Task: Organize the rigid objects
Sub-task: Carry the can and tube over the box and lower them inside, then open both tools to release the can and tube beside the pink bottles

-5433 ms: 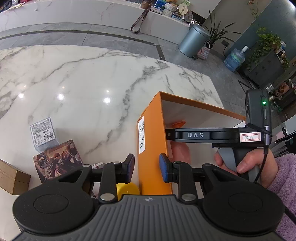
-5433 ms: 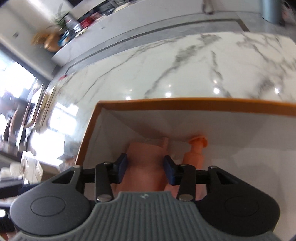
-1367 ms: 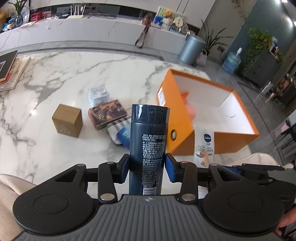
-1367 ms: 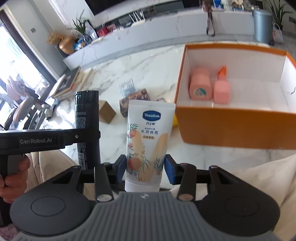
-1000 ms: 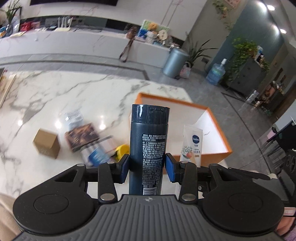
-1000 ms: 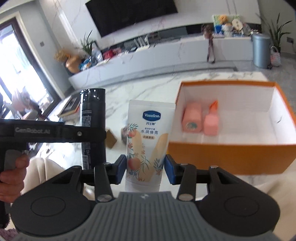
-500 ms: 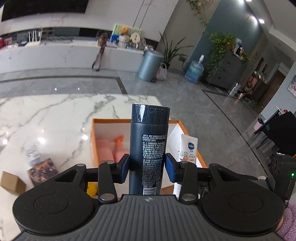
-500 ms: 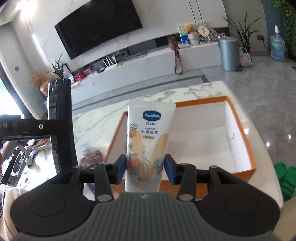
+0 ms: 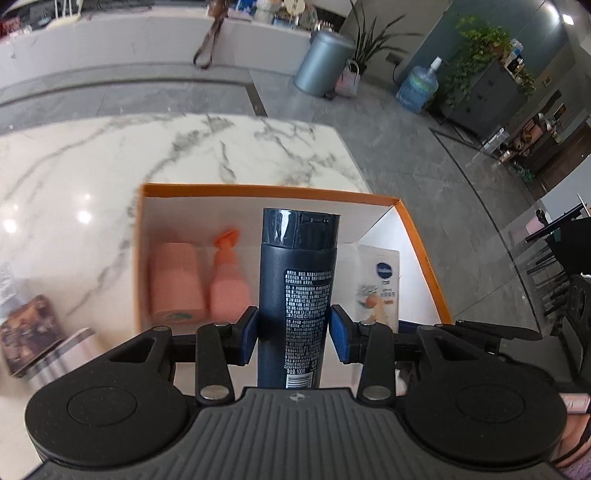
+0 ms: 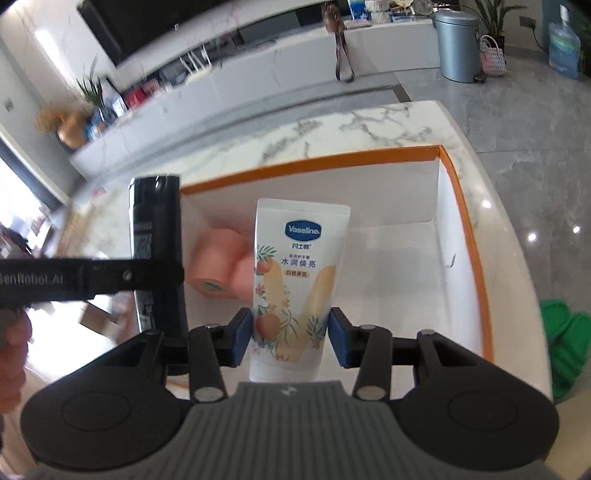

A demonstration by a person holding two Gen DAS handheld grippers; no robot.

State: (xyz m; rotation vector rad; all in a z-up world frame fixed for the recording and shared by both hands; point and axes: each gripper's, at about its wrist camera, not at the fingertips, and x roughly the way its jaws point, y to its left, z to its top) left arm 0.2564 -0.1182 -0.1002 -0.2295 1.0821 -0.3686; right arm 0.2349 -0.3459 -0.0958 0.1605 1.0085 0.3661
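Left wrist view: left tongs (image 9: 293, 334) clamp a dark bottle (image 9: 297, 295) above the orange box (image 9: 421, 251). Right tongs (image 10: 291, 338) grip a lotion tube (image 10: 295, 280). Lower each beside the pink containers (image 9: 179, 284) before releasing.

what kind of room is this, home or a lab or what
Most likely a home living room: a large wall-mounted TV above a long low marble console, a marble table bearing the orange box, and potted plants beside a pedal bin.
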